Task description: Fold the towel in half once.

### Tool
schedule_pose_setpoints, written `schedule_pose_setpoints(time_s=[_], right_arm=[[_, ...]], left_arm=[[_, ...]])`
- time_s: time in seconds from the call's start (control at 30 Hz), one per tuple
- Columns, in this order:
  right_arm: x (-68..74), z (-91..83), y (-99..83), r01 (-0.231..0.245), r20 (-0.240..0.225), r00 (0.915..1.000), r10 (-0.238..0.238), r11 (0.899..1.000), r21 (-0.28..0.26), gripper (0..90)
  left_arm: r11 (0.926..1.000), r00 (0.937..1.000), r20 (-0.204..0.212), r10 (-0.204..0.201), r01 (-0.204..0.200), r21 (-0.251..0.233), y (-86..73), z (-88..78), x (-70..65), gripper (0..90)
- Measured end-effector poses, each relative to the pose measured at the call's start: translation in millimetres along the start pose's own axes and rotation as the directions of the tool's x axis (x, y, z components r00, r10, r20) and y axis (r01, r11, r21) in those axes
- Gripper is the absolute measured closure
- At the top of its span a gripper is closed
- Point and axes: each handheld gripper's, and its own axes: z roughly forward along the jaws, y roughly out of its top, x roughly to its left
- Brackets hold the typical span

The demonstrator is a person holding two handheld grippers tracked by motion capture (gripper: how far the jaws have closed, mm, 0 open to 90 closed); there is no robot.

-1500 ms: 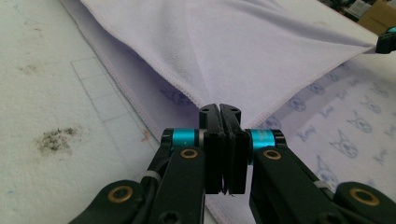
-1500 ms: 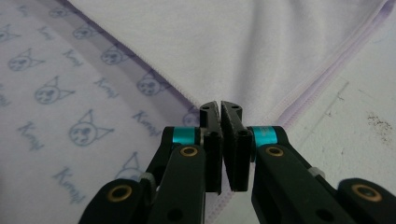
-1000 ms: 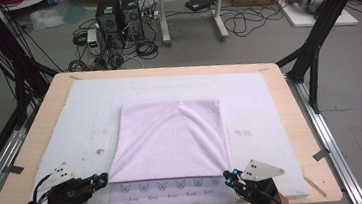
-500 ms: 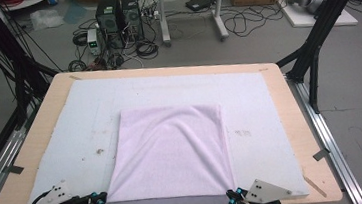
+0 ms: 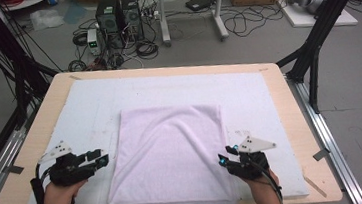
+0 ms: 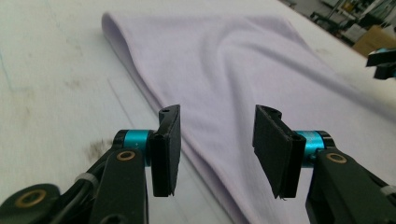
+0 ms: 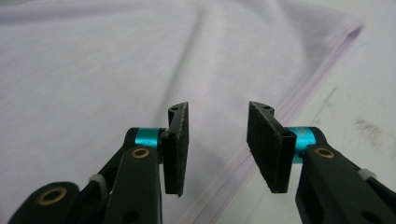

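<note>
Both grippers have just been opening and nothing sits between their jaws now; a second ago they pinched the near edge of the lilac towel (image 5: 172, 158), so that fold looks finished; the towel lies folded at the counter's (image 5: 291, 121) 6 o'clock; the left gripper (image 5: 101, 158) waits at 8 o'clock, the right gripper (image 5: 223, 159) at 4; nothing blocks either.

A folded lilac towel (image 5: 172, 158) lies on the white mat (image 5: 269, 98), its near edge hanging over the table (image 5: 301, 120) at 6 o'clock. The left gripper (image 5: 101, 157) sits at its 9 o'clock and the right gripper (image 5: 227, 156) at its 3 o'clock, both with jaws just opened, holding nothing.
</note>
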Motion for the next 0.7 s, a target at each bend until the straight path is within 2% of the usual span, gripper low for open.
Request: schedule_pose_setpoints(time_s=[0.1,0.17,0.27,0.43,0.5,0.53,0.63,0.7], right_arm=[[-12.1,8.0,6.3,-0.025,0.033,0.9991,0.026,1.000,-0.011,57.6],[-16.7,10.3,8.0,-0.047,0.038,0.9981,0.048,0.999,-0.019,56.9],[-21.8,14.0,9.2,-0.051,0.040,0.9979,0.051,0.999,-0.012,55.9],[-29.1,22.7,11.2,-0.045,0.045,0.9980,0.045,0.999,0.006,55.3],[-31.8,25.9,12.9,-0.043,0.045,0.9981,0.042,0.999,0.011,55.1],[-33.1,27.3,13.8,-0.041,0.048,0.9980,0.041,0.999,0.010,54.9],[-37.1,30.6,16.3,-0.037,0.051,0.9980,0.036,0.999,0.013,54.9],[-38.9,31.2,17.5,-0.039,0.049,0.9981,0.039,0.999,0.014,54.9]], left_arm=[[0.9999,0.9999,-0.014,-0.009,0.009,-0.005,13.3,12.3,9.8,52.2],[0.9999,0.9998,-0.018,-0.012,0.011,-0.001,19.1,18.1,14.9,52.3],[0.9996,0.9997,-0.007,-0.025,0.025,0.010,32.2,34.4,26.5,53.0],[0.9993,0.9991,-0.020,-0.038,0.038,0.002,48.2,62.5,42.7,54.9],[0.9991,0.9993,-0.019,-0.033,0.034,0.025,53.4,74.5,47.3,55.7],[0.9993,0.9992,-0.027,-0.029,0.030,0.023,54.7,80.6,49.0,55.6],[0.9977,0.9979,-0.063,-0.013,0.018,0.065,60.5,99.9,54.6,53.3],[0.9963,0.9969,-0.077,-0.018,0.024,0.083,63.1,112.0,59.4,52.2]])
